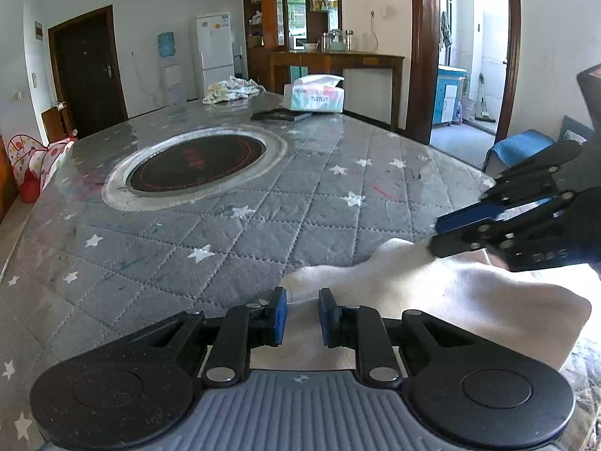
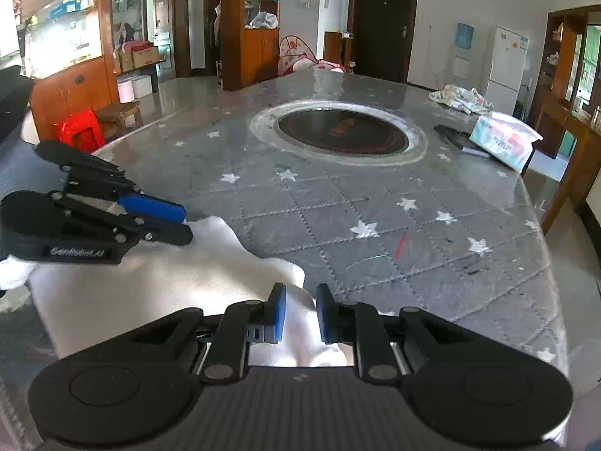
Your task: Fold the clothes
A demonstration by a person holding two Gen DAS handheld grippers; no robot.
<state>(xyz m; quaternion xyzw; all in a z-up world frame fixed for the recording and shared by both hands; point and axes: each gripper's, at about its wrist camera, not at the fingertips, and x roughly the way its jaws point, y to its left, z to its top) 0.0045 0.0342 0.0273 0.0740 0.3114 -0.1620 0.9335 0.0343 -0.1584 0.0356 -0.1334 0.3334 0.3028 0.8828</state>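
1. Left hand-held gripper (image 1: 302, 314): pads parted, a fold of the white garment (image 1: 443, 293) between them; contact on both pads cannot be confirmed.
2. Right hand-held gripper (image 2: 300, 312): pads likewise parted around white cloth.
3. Garment lies on the quilted tabletop (image 1: 263, 225), directly ahead of both grippers.
4. Tissue pack (image 1: 317, 94) well beyond.

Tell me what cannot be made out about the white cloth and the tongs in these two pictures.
- Near edge of the cloth: hidden in both views by the tongs' bodies.
- What garment it is: bunched, no feature shows.
- Left tongs: pads apart with cloth between; contact unclear in the left view. In the right view they look nearly shut at the cloth's edge.
- Right tongs: the same doubt.
- Tissue pack print: too small.
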